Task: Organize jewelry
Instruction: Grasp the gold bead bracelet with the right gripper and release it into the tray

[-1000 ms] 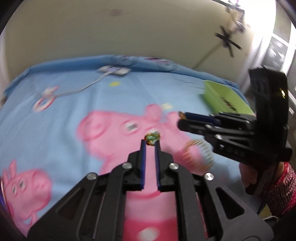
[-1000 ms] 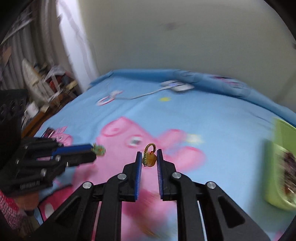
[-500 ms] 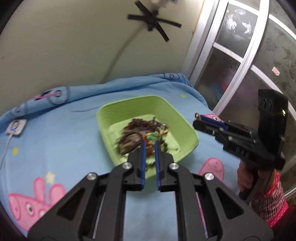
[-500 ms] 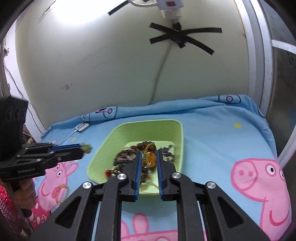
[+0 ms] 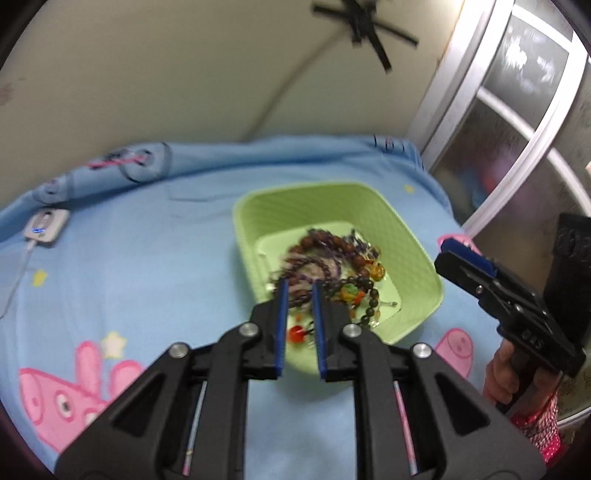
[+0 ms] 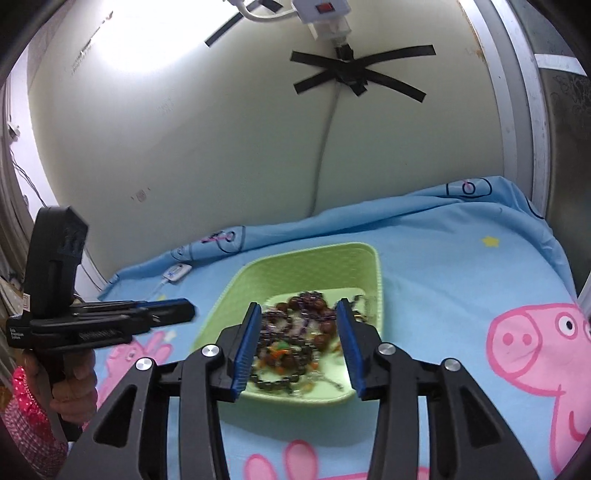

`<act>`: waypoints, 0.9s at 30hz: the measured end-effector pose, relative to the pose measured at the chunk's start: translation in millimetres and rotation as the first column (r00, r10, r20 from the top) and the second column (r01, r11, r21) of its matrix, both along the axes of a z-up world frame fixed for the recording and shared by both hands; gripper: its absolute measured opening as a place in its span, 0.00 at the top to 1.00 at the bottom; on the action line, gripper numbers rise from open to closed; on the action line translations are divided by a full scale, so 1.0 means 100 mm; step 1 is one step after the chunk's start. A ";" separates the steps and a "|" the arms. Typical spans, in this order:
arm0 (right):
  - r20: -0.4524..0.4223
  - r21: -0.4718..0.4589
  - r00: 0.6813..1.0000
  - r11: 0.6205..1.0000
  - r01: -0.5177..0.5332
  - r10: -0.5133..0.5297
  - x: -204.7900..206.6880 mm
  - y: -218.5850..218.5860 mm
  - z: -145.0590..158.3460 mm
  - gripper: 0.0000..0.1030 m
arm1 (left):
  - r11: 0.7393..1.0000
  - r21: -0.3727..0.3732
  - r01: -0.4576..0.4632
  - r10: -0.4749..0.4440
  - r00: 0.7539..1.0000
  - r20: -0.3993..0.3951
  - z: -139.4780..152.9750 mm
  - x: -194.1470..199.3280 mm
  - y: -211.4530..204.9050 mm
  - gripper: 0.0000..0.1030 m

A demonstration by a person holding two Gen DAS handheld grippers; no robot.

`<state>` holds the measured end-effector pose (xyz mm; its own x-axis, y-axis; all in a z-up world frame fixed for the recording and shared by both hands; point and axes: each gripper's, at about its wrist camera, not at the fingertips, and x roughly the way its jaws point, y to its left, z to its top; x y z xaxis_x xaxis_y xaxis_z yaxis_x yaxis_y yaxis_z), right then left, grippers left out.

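Far left on the blue cartoon-pig bedsheet (image 5: pixel 147 266) sits a small white controller (image 5: pixel 46 225) with a cord, close to the wall. Moving right, the left gripper (image 5: pixel 299 290) hovers over the near-left edge of the green tray (image 5: pixel 332 206), its blue-padded fingers (image 5: pixel 282 306) a narrow gap apart with nothing between them. Inside the tray lies the jewelry pile (image 5: pixel 332 258): dark brown beads, purple strands, and orange and green bits, slightly blurred, heaped toward the tray's middle and near side. From the right wrist view, the right gripper (image 6: pixel 297 314) hangs above the near side of that same tray (image 6: pixel 369 258), fingers (image 6: pixel 349 339) spread wide and empty, the jewelry (image 6: pixel 295 332) showing between them. Further right, a window frame (image 5: pixel 491 110) rises beside the bed. On the wall above, black tape strips (image 6: pixel 354 74) cross over a cable below a white power strip (image 6: pixel 325 14).
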<state>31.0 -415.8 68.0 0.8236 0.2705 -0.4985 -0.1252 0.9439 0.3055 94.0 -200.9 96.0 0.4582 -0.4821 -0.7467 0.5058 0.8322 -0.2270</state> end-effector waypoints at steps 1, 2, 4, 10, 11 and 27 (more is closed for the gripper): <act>0.004 0.009 1.000 1.000 -0.010 0.010 -0.02 0.03 0.02 0.77 | 1.000 -0.007 -0.008 0.008 1.000 0.011 0.04 -0.04 0.11 0.89; 0.008 0.015 1.000 1.000 -0.023 0.023 -0.04 0.08 0.04 0.77 | 1.000 -0.013 -0.020 0.021 0.999 0.024 0.08 -0.11 0.27 0.89; 0.012 0.018 0.998 0.998 -0.061 0.061 -0.09 0.23 0.05 0.77 | 0.999 -0.014 -0.051 0.052 0.998 0.040 0.10 -0.21 0.56 0.89; -0.062 -0.002 0.971 0.973 -0.233 0.232 -0.16 0.95 -0.18 0.77 | 0.992 0.004 -0.129 0.129 0.992 0.014 -0.14 -0.54 1.35 0.89; -0.085 -0.012 0.961 0.964 -0.264 0.262 -0.17 1.09 -0.25 0.77 | 0.991 0.016 -0.136 0.136 0.991 0.008 -0.22 -0.62 1.45 0.89; -0.277 -0.219 0.900 0.890 -0.399 0.335 0.03 2.21 -0.76 0.84 | 0.990 0.071 -0.121 0.124 0.991 -0.041 -0.79 -0.85 1.46 0.81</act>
